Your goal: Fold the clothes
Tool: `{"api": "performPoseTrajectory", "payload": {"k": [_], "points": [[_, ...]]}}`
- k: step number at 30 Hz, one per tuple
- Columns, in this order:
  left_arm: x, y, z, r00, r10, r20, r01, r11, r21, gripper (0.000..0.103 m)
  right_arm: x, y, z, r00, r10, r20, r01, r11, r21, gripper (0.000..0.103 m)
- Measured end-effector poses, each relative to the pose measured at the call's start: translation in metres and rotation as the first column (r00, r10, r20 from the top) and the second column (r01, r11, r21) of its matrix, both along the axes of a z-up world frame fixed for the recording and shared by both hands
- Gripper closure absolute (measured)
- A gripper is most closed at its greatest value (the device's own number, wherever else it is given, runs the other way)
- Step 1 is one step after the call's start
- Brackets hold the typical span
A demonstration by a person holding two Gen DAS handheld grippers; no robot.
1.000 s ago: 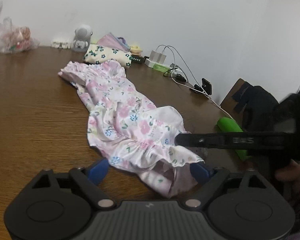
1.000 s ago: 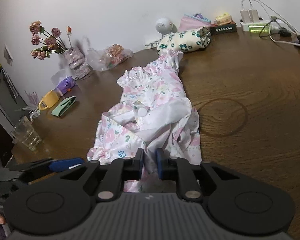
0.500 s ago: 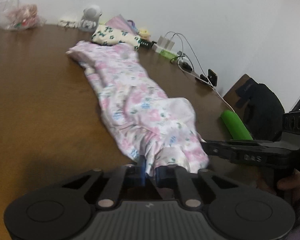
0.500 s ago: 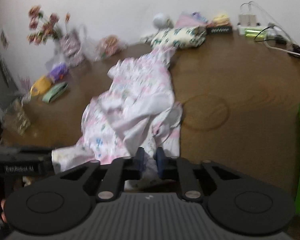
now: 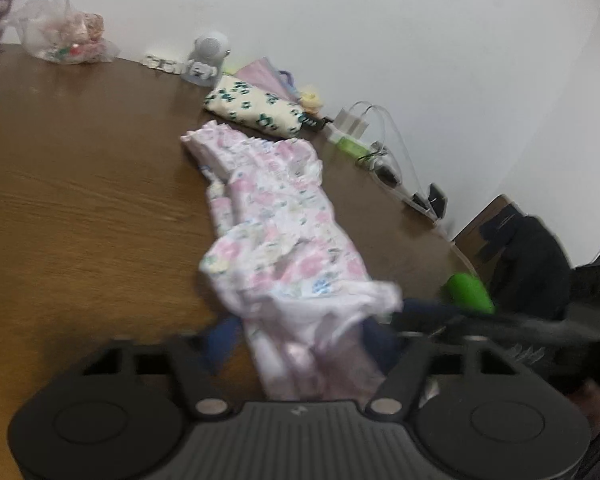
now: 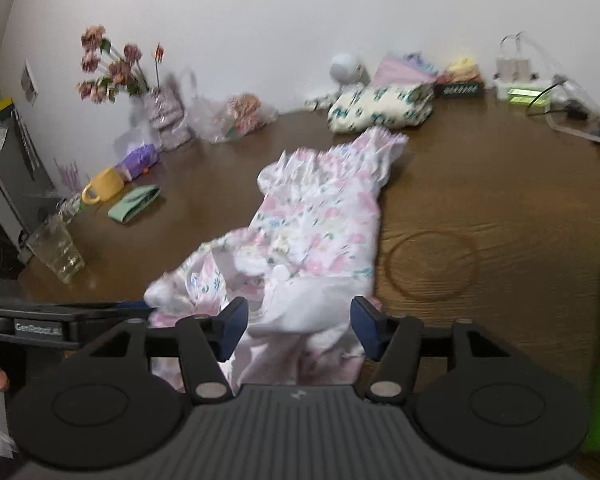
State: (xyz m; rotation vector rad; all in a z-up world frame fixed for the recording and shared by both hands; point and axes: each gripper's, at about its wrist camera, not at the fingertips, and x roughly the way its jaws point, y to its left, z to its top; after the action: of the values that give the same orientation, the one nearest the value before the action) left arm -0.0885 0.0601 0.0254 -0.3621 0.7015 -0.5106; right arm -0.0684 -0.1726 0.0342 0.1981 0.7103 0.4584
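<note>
A pink floral ruffled garment (image 5: 284, 232) lies stretched lengthwise on the brown wooden table (image 5: 80, 200), its near end bunched at the table's front. My left gripper (image 5: 300, 344) is open, and that bunched end lies between its blue fingertips. In the right wrist view the same garment (image 6: 324, 216) runs away from me, and my right gripper (image 6: 300, 322) is open with white folds of cloth between its tips. Each gripper shows in the other's view: the right gripper (image 5: 480, 324) low on the right, the left gripper (image 6: 60, 320) low on the left. The frames are blurred.
A folded cream cloth with green flowers (image 6: 380, 106) sits beyond the garment near the wall. A glass (image 6: 58, 252), a yellow cup (image 6: 104, 190) and a vase of flowers (image 6: 164, 116) stand left. A green cylinder (image 5: 468, 292), chargers with cables (image 5: 380, 152) and a dark jacket (image 5: 528, 256) are right.
Half a second ago both grippers were shut on the garment's near end; now both are open and the cloth lies loose between the fingers. The garment looks more stretched out.
</note>
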Motion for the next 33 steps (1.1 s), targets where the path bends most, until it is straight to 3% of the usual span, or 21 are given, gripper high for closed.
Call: {"api": "performPoseTrajectory", "payload": {"k": [1,2,5,7,10,12,14,16,17,20,24,27,33], "points": [[0.005,-0.004,-0.002,1.0,-0.006,-0.005,0.006,1.0,-0.002,0.087,0.003,0.003,-0.004,1.0,0.001,-0.015,-0.001,1.0,-0.004,0.062],[0.008,-0.007,-0.002,1.0,-0.012,-0.003,0.012,1.0,-0.002,0.091,0.006,0.005,-0.009,1.0,0.002,-0.029,-0.002,1.0,-0.008,0.085],[0.002,-0.009,0.006,0.993,-0.044,0.107,0.047,0.999,-0.019,0.092,-0.001,0.001,0.002,0.999,0.006,0.038,-0.008,0.999,0.034,0.096],[0.007,-0.01,0.008,0.992,-0.045,0.12,0.047,0.999,-0.015,0.091,-0.003,-0.001,0.008,0.997,0.001,0.074,-0.005,0.999,0.051,0.096],[0.031,-0.014,-0.001,1.0,0.015,0.007,-0.016,0.998,0.057,0.085,0.005,0.0,0.002,0.999,-0.007,0.053,0.005,1.0,0.026,0.095],[0.043,-0.017,-0.008,0.998,0.044,-0.048,-0.039,0.994,0.104,0.082,0.012,0.002,-0.007,1.0,-0.008,0.019,0.008,1.0,0.0,0.088],[0.041,-0.014,-0.002,0.998,0.049,-0.027,-0.046,0.993,0.11,0.069,0.02,0.005,-0.015,1.0,-0.01,-0.016,0.009,1.0,-0.025,0.082],[0.037,-0.005,0.007,0.995,0.099,0.007,-0.099,0.986,0.132,0.043,0.014,0.0,-0.007,1.0,-0.01,0.022,0.01,1.0,-0.017,0.067],[0.035,0.0,0.012,0.992,0.124,0.024,-0.126,0.982,0.142,0.04,0.01,-0.004,-0.001,0.998,-0.02,0.053,0.02,1.0,-0.016,0.059],[0.029,0.013,0.026,0.978,0.197,0.075,-0.207,0.964,0.168,0.039,0.002,-0.015,0.015,0.992,-0.055,0.115,0.058,0.998,-0.029,0.059],[0.029,0.033,0.042,0.964,0.258,0.062,-0.264,0.953,0.147,0.039,-0.011,-0.026,0.029,0.983,-0.078,0.163,0.084,0.996,-0.026,0.059],[0.023,0.029,0.045,0.98,0.196,0.039,-0.199,0.974,0.111,0.038,-0.016,-0.023,0.03,0.986,-0.048,0.162,0.054,0.998,-0.031,0.061],[0.018,-0.019,0.023,0.999,0.045,-0.004,-0.044,0.986,0.158,0.045,-0.015,-0.004,0.009,0.996,0.024,0.088,-0.019,0.998,-0.063,0.075]]}}
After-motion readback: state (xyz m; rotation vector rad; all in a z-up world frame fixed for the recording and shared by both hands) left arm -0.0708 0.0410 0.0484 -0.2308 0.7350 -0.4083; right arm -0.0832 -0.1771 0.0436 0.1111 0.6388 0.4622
